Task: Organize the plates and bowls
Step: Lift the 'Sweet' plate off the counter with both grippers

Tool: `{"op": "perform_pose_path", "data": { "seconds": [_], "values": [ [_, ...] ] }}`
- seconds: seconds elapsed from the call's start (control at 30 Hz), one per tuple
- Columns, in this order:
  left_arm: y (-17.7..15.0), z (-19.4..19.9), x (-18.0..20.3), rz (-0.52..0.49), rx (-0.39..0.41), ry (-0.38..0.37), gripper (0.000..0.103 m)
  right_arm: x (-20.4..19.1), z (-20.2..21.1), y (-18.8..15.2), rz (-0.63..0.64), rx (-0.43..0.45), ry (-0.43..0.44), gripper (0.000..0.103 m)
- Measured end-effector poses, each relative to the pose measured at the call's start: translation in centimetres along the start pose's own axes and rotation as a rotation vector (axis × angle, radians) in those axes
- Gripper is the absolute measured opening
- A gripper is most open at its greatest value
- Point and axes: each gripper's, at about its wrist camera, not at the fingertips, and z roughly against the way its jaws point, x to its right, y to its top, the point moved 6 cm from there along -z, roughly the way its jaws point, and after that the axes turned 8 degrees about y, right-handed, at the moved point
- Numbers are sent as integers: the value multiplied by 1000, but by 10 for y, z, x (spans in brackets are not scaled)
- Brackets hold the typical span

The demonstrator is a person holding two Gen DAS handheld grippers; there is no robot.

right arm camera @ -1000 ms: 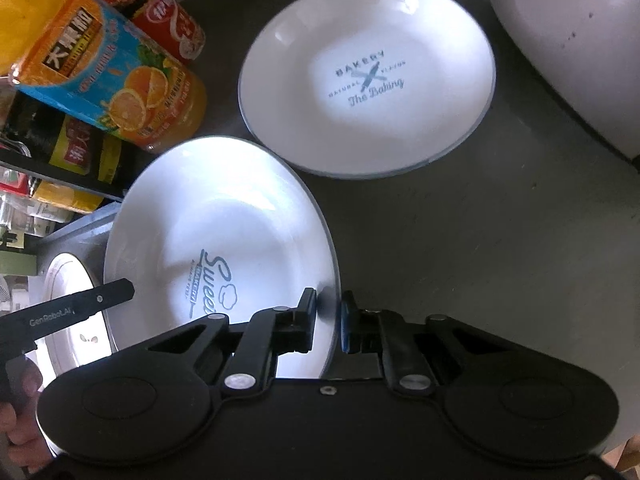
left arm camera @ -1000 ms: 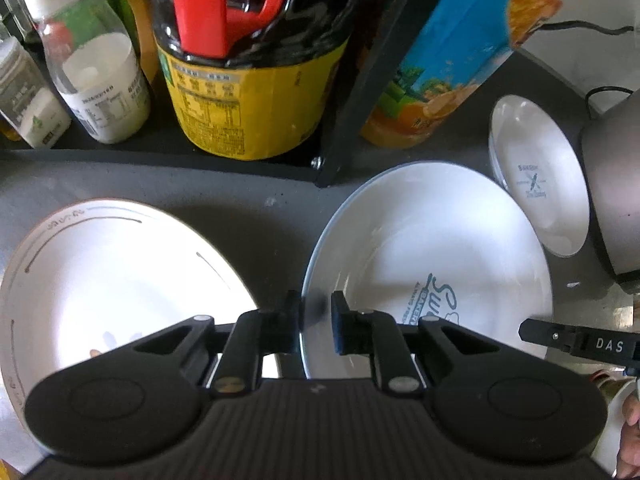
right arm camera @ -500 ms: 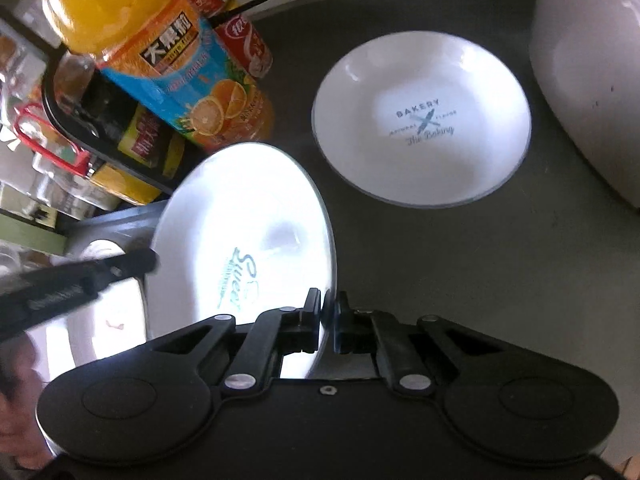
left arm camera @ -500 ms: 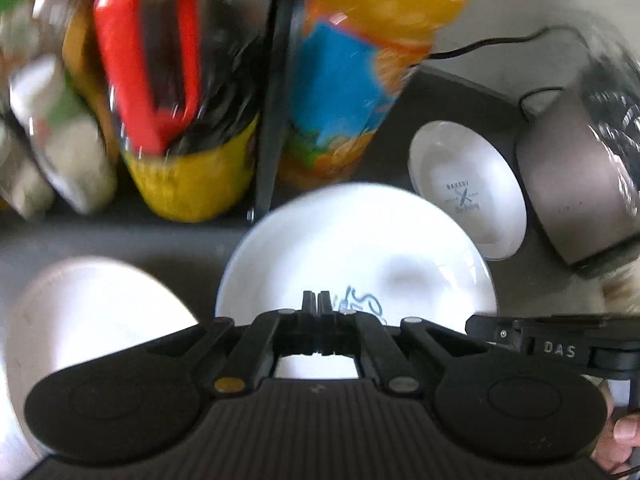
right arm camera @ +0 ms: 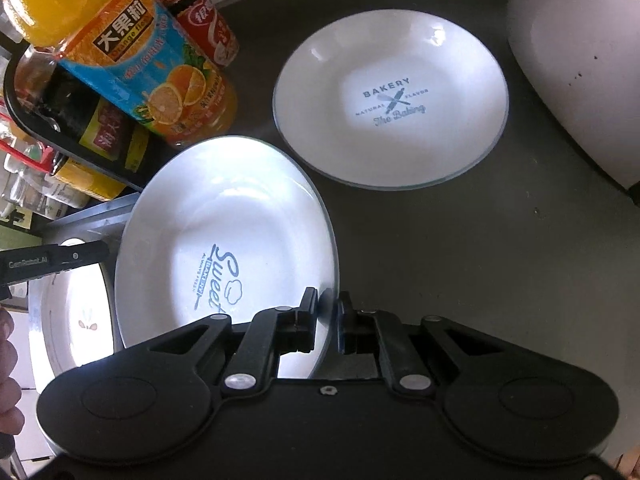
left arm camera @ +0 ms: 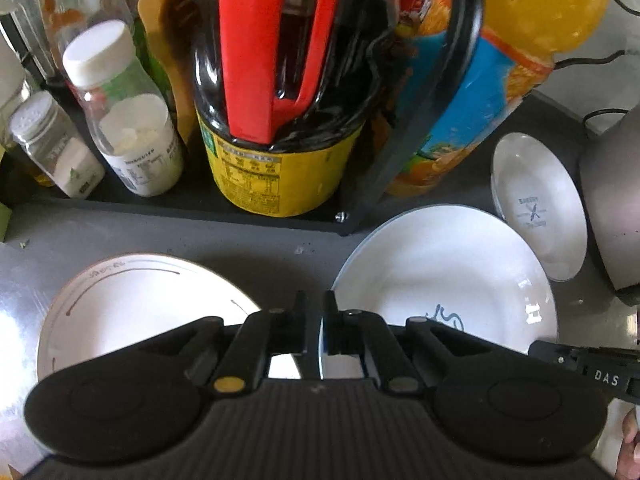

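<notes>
Your right fingers (right arm camera: 329, 322) clamp the rim of the "Sweet" plate (right arm camera: 224, 240), tilted above the worktop (right arm camera: 460, 260) | your left fingers (left arm camera: 314, 326) grip its opposite rim | "Bakery" bowl (right arm camera: 390, 100) just beyond | lined plate (left arm camera: 132, 308) at left | juice bottle (right arm camera: 132, 56) behind.

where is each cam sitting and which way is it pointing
Left wrist: on the left gripper, looking along its fingers, which straddle the Sweet plate rim, toward the bottle rack; the right gripper's tip shows at the right edge.
Right wrist: on the right gripper, fingers straddling the same plate's opposite rim, facing the Bakery bowl; the person's left hand shows.
Shared: Sweet plate, Bakery bowl, orange juice bottle.
</notes>
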Motion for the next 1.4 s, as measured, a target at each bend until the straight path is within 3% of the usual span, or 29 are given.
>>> {"op": "perform_pose_path", "data": {
  "seconds": [0.1,0.17,0.27,0.63,0.9,1.17,1.4],
  "values": [
    [-2,-7,3,-1,-23,-1,7,1,0,0,-1,1,-6,10],
    [0,-8,2,6,-14,5,18,1,-1,0,-5,3,-9,10],
    [4,-11,-3,32,-19,1,28,4,-2,0,-16,1,-13,10],
    [8,-10,-15,99,-68,-84,36,7,-6,-2,-39,-9,-24,11],
    [1,-20,3,57,-80,-79,36,8,-10,-1,-47,-11,-32,12],
    [-7,-31,15,56,-122,-126,13,9,-10,0,-45,-7,-42,12],
    [-11,-28,20,46,-105,-120,13,6,-1,0,-6,22,-57,12]
  ]
}}
